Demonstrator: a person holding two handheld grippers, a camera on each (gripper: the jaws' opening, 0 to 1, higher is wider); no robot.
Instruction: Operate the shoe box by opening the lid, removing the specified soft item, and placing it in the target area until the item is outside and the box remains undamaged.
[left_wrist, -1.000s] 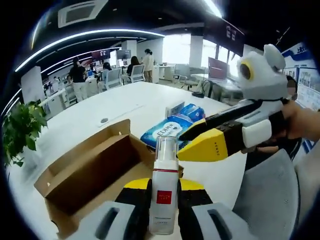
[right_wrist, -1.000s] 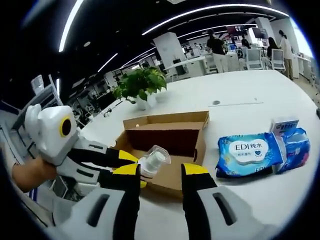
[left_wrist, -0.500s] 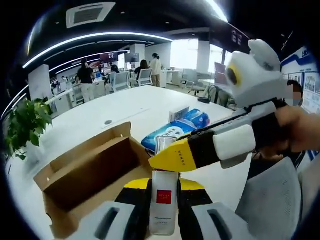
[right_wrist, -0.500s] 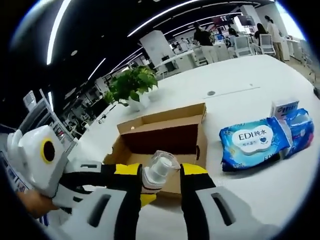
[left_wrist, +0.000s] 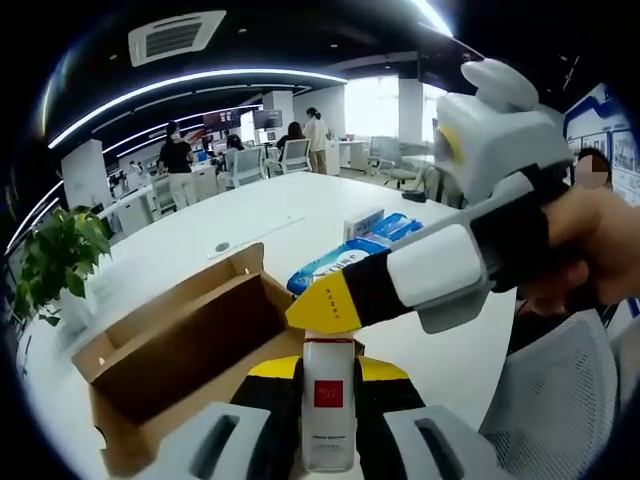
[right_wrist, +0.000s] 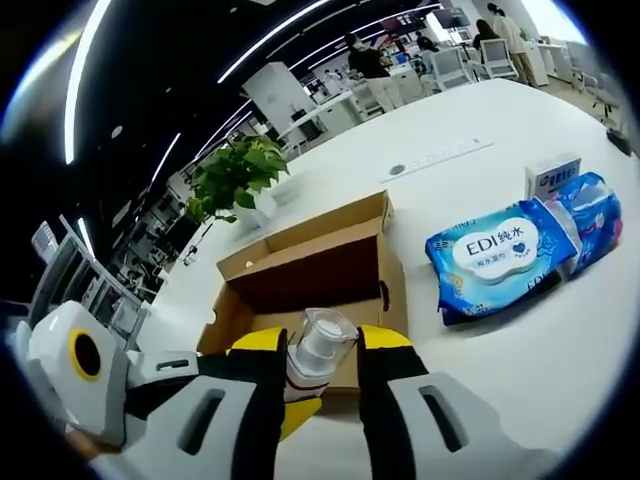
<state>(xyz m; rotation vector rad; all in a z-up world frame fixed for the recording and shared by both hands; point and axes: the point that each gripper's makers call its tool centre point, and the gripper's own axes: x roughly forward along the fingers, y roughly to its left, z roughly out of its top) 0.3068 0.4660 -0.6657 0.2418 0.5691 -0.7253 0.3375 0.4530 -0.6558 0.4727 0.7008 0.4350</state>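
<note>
- Here, a white pump bottle with a red label is clamped upright between the jaws of the left gripper, as seen in the left gripper view.
- The right gripper is seen entering that view from the right, held in a hand; its yellow tip lies across the top of the bottle, so the cap is hidden there.
- In the right gripper view, the bottle's clear cap is seen between the jaws of the right gripper; the jaws stand close on either side of it, but whether they grip it cannot be told.
- The left gripper is seen at lower left of that view, with its white housing.
- The open cardboard shoe box lies on the white table, just behind the bottle; its brown inside is seen more fully in the right gripper view.
- A blue wet-wipes pack lies beside the box, with a second blue pack and a small white carton next to it.
- A potted plant stands beyond the box.
- People are seen at desks far back.
</note>
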